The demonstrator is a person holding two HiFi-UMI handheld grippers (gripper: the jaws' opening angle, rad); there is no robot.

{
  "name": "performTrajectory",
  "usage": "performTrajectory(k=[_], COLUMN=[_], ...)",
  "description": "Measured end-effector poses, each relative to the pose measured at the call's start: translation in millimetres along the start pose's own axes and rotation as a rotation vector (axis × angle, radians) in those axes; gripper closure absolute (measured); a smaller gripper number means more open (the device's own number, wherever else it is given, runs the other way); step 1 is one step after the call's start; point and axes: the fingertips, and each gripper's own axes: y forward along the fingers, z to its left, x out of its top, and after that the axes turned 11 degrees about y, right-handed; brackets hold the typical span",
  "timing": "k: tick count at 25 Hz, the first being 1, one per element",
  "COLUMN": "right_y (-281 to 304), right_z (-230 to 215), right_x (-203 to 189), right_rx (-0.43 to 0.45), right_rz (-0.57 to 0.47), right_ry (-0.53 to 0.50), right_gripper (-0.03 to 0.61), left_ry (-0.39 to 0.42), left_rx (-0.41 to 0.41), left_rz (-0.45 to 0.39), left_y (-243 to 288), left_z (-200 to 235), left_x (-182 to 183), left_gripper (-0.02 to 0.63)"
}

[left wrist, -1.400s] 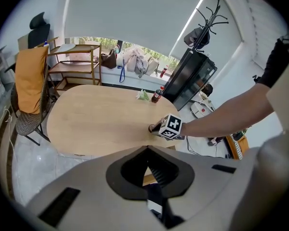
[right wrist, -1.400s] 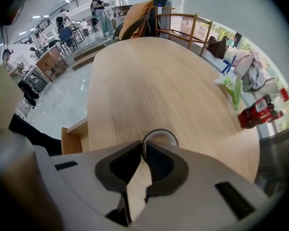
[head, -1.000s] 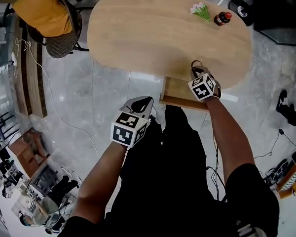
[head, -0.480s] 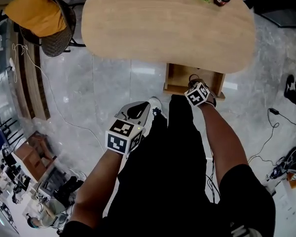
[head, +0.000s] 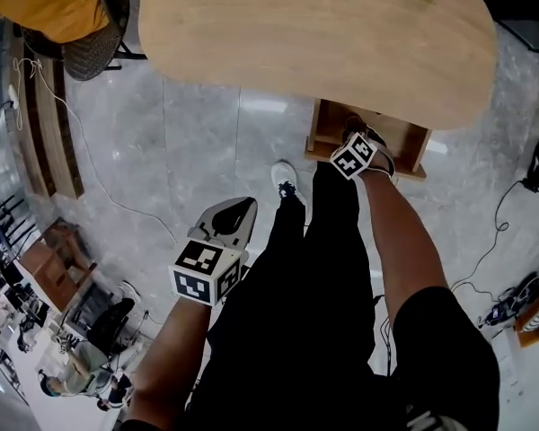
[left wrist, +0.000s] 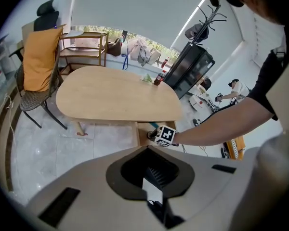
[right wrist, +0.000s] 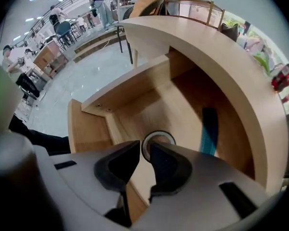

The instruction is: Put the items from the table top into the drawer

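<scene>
The wooden drawer stands pulled out from under the oval table. My right gripper is shut on the drawer's front board beside a round ring pull; in the right gripper view the right gripper has the board between its jaws. A teal item lies inside the drawer. A red-capped bottle and a small flower sprig stand at the table's far end. My left gripper hangs over the floor, shut and holding nothing.
A chair with an orange cushion stands left of the table. The person's legs and a white shoe are just before the drawer. Cables trail on the grey floor. A black cabinet stands behind the table.
The person has stepped back and my right gripper has drawn the drawer further out from under the table. My left gripper has dropped lower and leftward.
</scene>
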Motion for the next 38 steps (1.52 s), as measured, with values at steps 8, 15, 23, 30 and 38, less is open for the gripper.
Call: performTrajectory(k=[8, 15, 23, 30, 38], right_y=[-70.3, -223.3, -484.3, -582.5, -655.3], right_z=[36.8, 54.8, 123.1, 168.9, 181.6], right_x=[-22.6, 17.3, 39.2, 13.4, -45.8], right_rx=[0.001, 0.075, 0.157, 0.117, 0.097], right_rz=[0.055, -0.128, -0.723, -0.89, -1.048], right_ry=[-0.046, 0.137, 0.547, 0.516, 0.421], right_gripper=[0.526, 0.555, 0.572, 0.575, 0.575], left_ry=[0.031, 0.178, 0.32, 0.387, 0.379], left_rx=[-0.007, -0.08, -0.155, -0.184, -0.136], left_rz=[-0.099, -0.272, -0.407, -0.53, -0.615], left_y=[-55.0, -129.7, -203.7, -236.9, -256.7], left_z=[-11.0, -41.6, -95.2, -154.5, -233.5], left_x=[14.2, 55.1, 49.2, 52.3, 29.4], left_gripper=[0.614, 0.614, 0.614, 0.614, 0.614])
